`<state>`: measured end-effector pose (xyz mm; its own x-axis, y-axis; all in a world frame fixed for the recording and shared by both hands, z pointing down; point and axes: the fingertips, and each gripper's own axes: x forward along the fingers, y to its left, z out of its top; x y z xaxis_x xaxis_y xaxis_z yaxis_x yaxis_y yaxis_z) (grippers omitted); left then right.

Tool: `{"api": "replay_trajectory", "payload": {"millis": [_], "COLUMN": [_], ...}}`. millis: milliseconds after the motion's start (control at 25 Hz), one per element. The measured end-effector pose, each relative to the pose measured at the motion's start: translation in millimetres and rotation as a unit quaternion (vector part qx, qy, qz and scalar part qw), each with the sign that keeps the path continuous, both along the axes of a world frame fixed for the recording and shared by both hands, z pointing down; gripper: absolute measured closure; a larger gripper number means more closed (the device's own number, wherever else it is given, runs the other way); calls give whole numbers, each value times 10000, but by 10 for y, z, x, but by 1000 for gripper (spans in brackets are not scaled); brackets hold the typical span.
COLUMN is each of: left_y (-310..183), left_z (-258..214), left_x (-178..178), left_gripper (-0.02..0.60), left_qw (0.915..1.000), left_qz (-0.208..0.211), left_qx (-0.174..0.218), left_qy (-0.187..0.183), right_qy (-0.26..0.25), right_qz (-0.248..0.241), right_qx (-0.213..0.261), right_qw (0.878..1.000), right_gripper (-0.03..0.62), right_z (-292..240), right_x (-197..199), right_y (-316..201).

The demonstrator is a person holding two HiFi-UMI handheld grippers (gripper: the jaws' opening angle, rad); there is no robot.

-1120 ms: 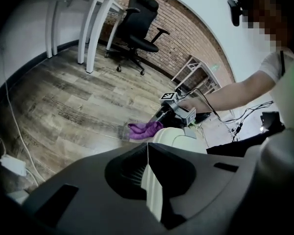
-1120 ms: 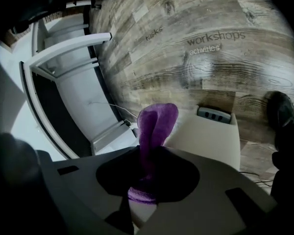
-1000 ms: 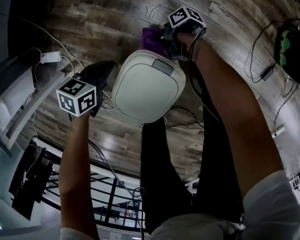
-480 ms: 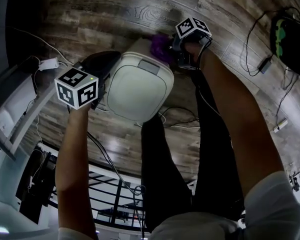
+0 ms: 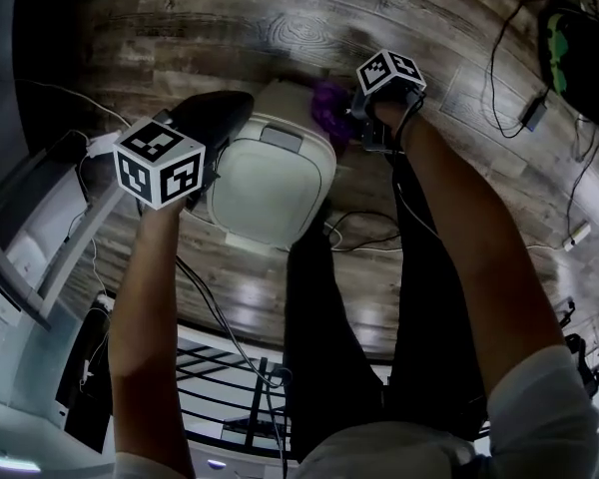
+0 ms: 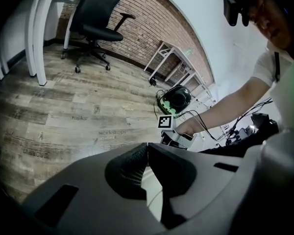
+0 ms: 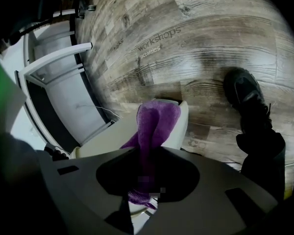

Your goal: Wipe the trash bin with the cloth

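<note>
- Two grippers: the left gripper [image 5: 225, 110], jaws pressed together on nothing, hangs at the 10 o'clock side of the trash bin [image 5: 270, 183]. The right gripper [image 5: 367, 128] is clamped on the purple cloth [image 5: 329, 108].
- One cloth, one bin: the cloth drapes over the bin's 1 o'clock edge.
- Risk: the bin looks unheld, so a hard wipe may slide or tip it on the floor.
- Risk: drag could pull the cloth's pinched fold free.
</note>
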<state>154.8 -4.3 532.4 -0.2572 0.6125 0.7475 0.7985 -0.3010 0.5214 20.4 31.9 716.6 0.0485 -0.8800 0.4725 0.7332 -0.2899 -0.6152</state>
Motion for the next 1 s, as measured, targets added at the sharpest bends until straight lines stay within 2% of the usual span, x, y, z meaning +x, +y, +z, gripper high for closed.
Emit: {"api": "replay_trajectory", "payload": {"millis": [80,240,400,680,1000], "left_y": [58,184,251,316,238], "left_z": [17,59,138,247,389], "left_x": [-20,-15,53,192,279], "left_gripper": [577,577,577,577,577], "left_qw": [10000,9996,9994,9992,9989], "left_qz": [93,267,322,361,376], "left_qx": [20,39,77,123,236], "left_qy": [-25,-41,-92,-119,-125], "right_qy": [-73,-233,-314,113,550], "right_qz": [-174,-859,-991,-571,-333], "right_qx": [-81,-253,-325,-322,-217], "right_qw": [9998,9957,9940,9978,9977], "right_gripper": [497,497,497,497,497], "right_z": [39,146,221,187,211], "right_x": [-185,-609,-696,-17,883], "right_y": [20,96,193,348,123]}}
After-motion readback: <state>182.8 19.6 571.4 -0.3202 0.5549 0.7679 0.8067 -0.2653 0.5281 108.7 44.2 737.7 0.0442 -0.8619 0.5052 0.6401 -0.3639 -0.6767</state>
